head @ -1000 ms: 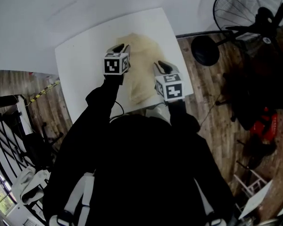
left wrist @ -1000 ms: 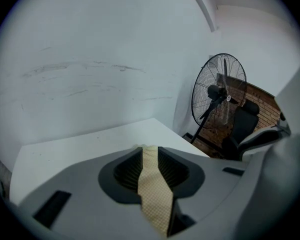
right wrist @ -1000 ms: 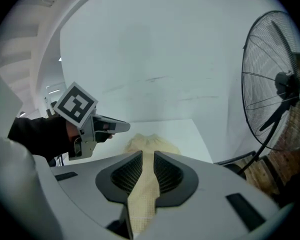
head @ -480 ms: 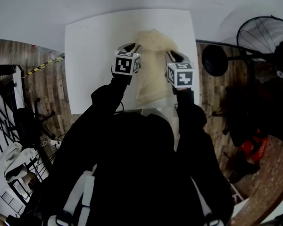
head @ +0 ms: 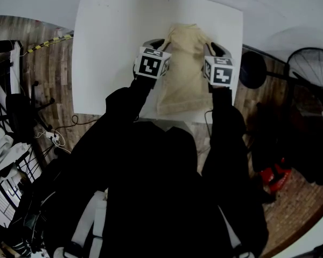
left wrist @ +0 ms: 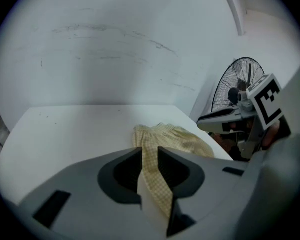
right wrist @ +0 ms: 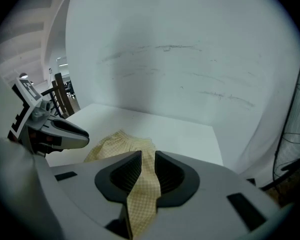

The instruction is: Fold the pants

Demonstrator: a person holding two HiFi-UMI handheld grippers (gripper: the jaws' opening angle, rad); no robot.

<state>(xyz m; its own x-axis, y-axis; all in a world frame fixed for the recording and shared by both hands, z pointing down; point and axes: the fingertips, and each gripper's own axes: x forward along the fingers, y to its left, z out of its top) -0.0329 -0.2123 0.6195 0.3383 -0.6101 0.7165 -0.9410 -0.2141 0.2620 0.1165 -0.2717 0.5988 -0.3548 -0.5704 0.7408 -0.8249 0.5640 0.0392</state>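
Currently left gripper [left wrist: 149, 159] and right gripper [right wrist: 147, 165] each clamp an edge of the checked pants [head: 184, 74] lying on the table [head: 107, 47].

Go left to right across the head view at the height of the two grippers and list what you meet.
white table → left gripper → pants, held at each side by a gripper → right gripper → fan base
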